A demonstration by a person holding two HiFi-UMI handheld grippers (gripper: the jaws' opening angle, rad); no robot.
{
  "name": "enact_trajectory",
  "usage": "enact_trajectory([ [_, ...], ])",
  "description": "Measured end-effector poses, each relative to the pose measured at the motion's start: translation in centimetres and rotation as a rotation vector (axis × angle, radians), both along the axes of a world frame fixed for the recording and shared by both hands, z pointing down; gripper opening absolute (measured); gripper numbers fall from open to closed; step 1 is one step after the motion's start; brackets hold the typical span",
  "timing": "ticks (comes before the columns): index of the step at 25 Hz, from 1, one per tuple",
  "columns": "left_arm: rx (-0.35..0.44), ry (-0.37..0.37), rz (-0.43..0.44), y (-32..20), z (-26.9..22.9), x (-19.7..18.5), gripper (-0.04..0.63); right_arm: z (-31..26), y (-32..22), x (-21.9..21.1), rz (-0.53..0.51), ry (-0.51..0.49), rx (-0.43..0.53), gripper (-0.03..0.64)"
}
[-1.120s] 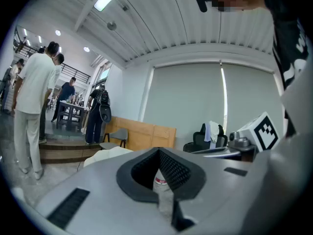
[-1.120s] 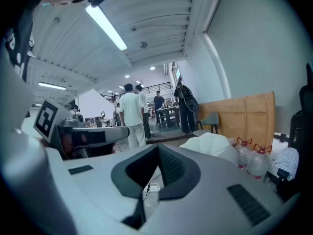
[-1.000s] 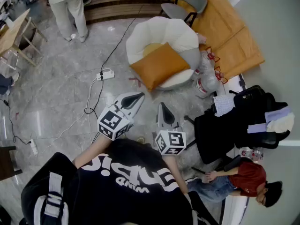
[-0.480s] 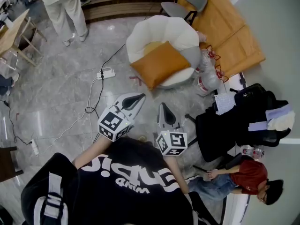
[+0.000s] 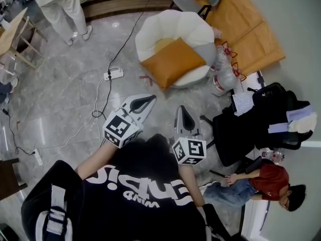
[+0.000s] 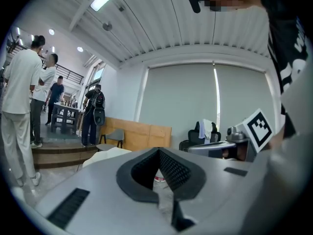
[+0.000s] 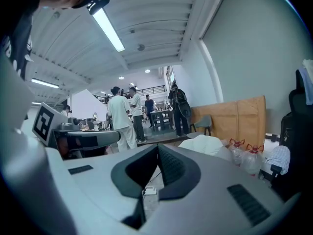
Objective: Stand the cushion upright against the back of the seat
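An orange cushion (image 5: 173, 63) lies flat and tilted on the seat of a round white armchair (image 5: 170, 28). The chair's back curves round behind it. My left gripper (image 5: 150, 99) is held over the floor, short of the chair, jaws shut and empty. My right gripper (image 5: 181, 109) is beside it, a little further from the chair, also shut on nothing. In the left gripper view the jaws (image 6: 158, 152) meet, with the white armchair (image 6: 105, 155) low beyond them. The right gripper view shows its shut jaws (image 7: 157, 148) and the armchair (image 7: 208, 143) to the right.
A power strip (image 5: 114, 75) and its cable lie on the marble floor left of the chair. Two water bottles (image 5: 220, 82) stand to its right. A black office chair with clothes (image 5: 251, 129) and a seated person (image 5: 261, 182) are on the right. Another person (image 5: 60, 9) stands far left.
The left gripper has edged slightly forward toward the armchair. Both grippers stay shut and the cushion lies as before. The standing person has stepped a little further off.
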State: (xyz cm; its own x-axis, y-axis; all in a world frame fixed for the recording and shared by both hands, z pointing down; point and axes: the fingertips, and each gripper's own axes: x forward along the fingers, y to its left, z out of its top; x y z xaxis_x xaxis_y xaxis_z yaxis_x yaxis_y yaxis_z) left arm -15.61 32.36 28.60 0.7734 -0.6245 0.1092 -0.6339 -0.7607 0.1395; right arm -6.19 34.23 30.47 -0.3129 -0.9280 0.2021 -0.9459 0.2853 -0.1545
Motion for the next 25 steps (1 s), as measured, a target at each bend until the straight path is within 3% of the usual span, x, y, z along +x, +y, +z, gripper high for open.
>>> enact_trajectory([
  [25, -0.035, -0.006, 0.011, -6.3, 1.7, 1.7, 0.006, 1.6, -5.4, 3.4, 0.07, -0.038, -0.031, 0.021],
])
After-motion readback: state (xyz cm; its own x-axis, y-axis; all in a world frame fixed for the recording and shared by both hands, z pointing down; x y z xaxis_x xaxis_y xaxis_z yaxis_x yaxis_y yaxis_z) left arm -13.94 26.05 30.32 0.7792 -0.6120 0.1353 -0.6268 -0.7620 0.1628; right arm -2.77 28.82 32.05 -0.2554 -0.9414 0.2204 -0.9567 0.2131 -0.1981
